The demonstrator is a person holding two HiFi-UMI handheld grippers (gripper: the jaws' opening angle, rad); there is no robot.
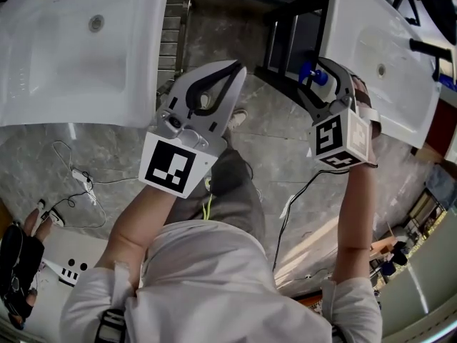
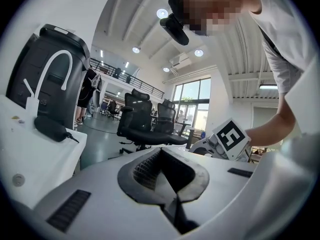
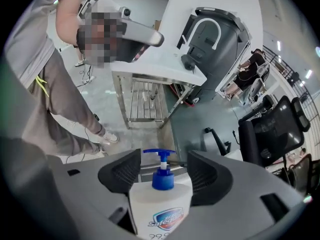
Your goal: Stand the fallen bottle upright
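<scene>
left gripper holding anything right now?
No: the left gripper view shows the white two-jaw left gripper with its dark pads closed together and nothing between them.

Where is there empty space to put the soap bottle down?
The left white sink is bare all around its drain. The right white sink has room for the bottle between its drain and near edge; its black fixture crowds the far side. The floor by the cables is cluttered.
</scene>
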